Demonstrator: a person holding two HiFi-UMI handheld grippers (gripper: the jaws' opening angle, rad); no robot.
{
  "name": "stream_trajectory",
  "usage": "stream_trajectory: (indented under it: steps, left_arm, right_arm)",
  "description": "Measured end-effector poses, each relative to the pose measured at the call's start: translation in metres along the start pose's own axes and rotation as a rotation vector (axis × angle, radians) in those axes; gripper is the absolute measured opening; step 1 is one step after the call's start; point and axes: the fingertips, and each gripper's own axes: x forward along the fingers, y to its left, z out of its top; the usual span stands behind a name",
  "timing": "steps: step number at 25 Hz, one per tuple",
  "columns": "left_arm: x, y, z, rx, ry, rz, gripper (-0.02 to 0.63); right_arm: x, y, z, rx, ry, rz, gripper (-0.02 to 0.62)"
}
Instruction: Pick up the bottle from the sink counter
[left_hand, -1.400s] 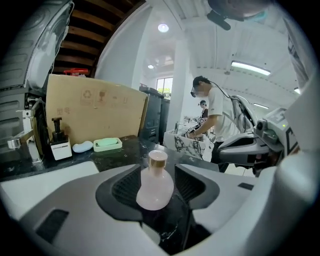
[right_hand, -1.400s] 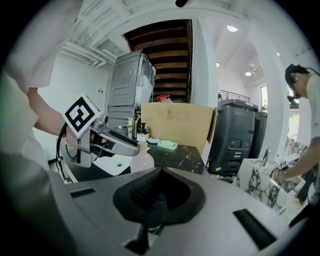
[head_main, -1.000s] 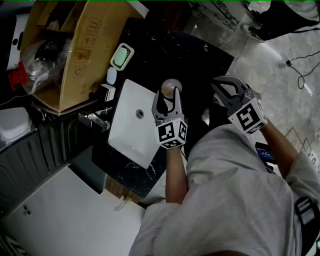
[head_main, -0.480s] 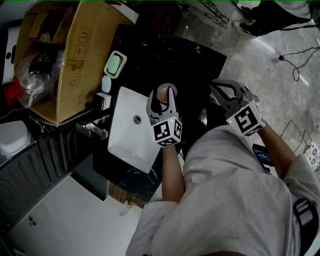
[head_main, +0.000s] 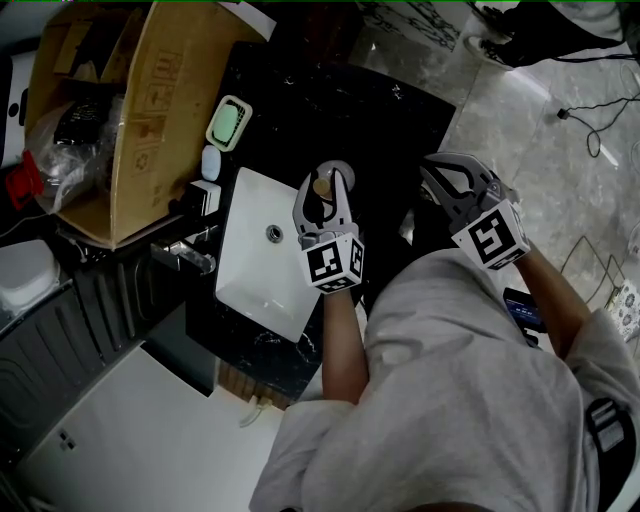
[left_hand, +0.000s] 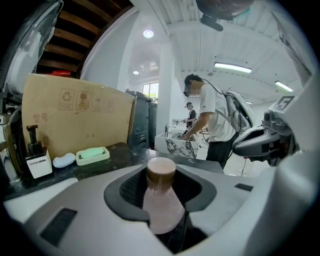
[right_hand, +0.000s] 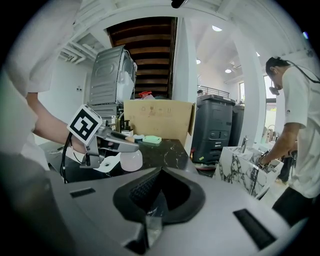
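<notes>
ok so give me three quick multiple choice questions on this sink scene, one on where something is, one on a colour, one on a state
1. Where is the bottle?
A. on the floor
B. on the black counter, between the left gripper's jaws
C. on a shelf

2. What colour is the soap dish?
A. red
B. mint green
C. black

3. How does the bottle stand?
A. upright
B. on its side
C. upside down

Answers:
1 B, the closing jaws flank it on the counter beside the white sink.
2 B, the dish shows pale green near the back of the counter.
3 A, its cap points up in the left gripper view.
</notes>
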Motion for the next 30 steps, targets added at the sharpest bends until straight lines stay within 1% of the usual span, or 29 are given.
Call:
stream_trajectory:
  steps: [12, 18, 23, 27, 30]
  left_arm:
    - [-0.001, 0.0, 0.001, 0.019, 0.001, 0.0, 0.143]
    - [-0.003, 0.002, 0.003, 0.004, 0.006, 0.002, 0.143]
    - [-0.007, -0.001, 0.009, 0.008, -0.005, -0.008, 0.142]
    - [-0.012, -0.002, 0.018, 0.014, -0.028, -0.008, 0.142]
    - [-0.018, -0.002, 0.024, 0.018, -0.044, -0.003, 0.141]
  right_arm:
    - [0.005, 0.006, 0.002, 0.003, -0.003, 0.015, 0.009]
    - [0.012, 0.012, 0.01, 0.008, -0.02, 0.044, 0.009]
    - [0.025, 0.024, 0.022, 0.03, -0.029, 0.079, 0.009]
    - [0.039, 0.042, 0.035, 0.069, -0.043, 0.138, 0.009]
    - [0.043, 0.058, 0.042, 0.071, -0.054, 0.174, 0.009]
